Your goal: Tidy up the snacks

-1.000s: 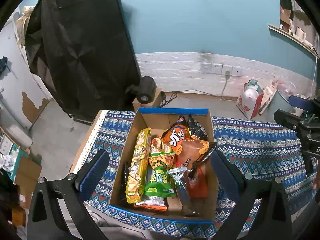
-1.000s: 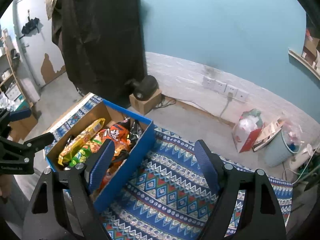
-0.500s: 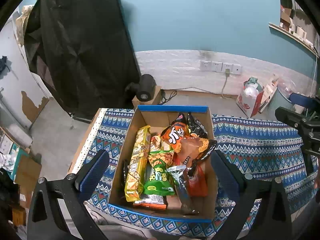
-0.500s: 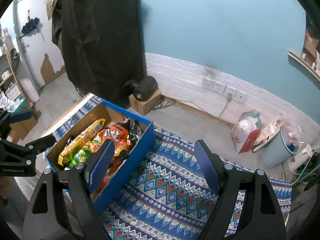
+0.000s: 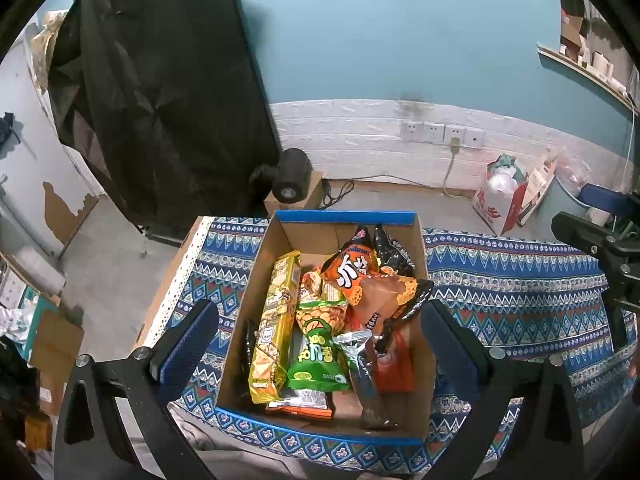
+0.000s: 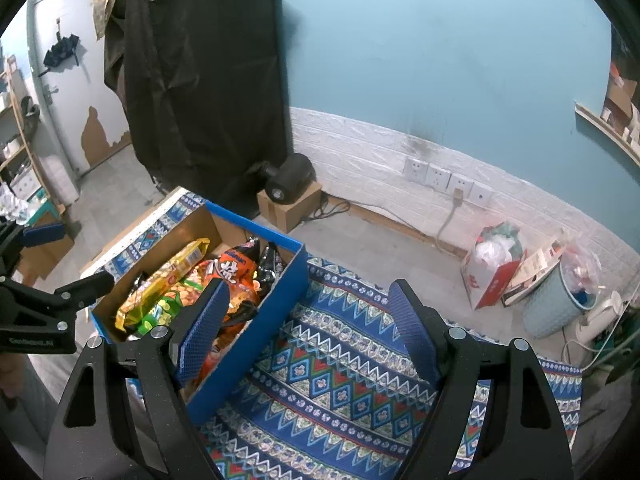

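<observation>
Here, a pile of snack packets is lying inside an open cardboard box with blue outer walls, which is sitting on the tabletop under a blue patterned cloth. Along the box's left side, a long yellow-gold biscuit packet is stretching from front to back. Just beside it, a green pea-snack bag is resting on other packets, with a silver foil wrapper touching its right edge. Behind them, an orange crisp bag with white characters is leaning against a black packet near the far wall.

The left hand-held gripper is hovering above the box with its jaws spread wide, one blue pad on either side of the carton, gripping nothing. The right hand-held gripper is hanging over the cloth just right of the box, equally wide open and empty, its left pad overlapping the box's contents in view.

Beyond the tabletop, a black cylindrical lamp head is sitting on a small cardboard carton on the floor, and a pale blue woven bin is standing near the white brick skirting.
</observation>
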Demonstrator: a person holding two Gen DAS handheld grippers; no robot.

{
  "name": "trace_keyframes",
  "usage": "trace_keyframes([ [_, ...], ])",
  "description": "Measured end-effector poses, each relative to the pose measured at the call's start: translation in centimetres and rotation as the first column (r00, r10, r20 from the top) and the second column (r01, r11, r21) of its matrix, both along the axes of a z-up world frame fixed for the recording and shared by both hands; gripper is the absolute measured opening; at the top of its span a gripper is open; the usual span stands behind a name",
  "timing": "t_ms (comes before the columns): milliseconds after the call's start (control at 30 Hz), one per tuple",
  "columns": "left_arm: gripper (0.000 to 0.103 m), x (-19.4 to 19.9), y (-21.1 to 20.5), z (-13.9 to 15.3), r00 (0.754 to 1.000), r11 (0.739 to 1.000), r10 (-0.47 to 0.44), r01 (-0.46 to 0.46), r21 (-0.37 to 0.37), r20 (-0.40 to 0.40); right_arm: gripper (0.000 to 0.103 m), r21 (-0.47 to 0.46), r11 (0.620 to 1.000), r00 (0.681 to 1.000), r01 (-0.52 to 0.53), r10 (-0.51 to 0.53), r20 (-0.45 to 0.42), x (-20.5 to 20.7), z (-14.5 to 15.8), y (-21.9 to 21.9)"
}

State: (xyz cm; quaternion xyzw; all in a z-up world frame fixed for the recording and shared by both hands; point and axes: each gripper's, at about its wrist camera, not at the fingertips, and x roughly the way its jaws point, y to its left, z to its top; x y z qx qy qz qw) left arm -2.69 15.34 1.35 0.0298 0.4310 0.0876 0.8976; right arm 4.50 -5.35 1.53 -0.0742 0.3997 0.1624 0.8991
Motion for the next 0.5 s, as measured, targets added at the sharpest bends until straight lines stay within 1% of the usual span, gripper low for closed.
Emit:
trace_keyframes([
  [500,0.102,0.11,0.09,0.12,1.0,1.0,0.001,-0.001,-0.003,0.001,0.081,-0.007,1.0,1.0,-0.005,0.005,-0.003,-0.02,-0.18,0.27],
])
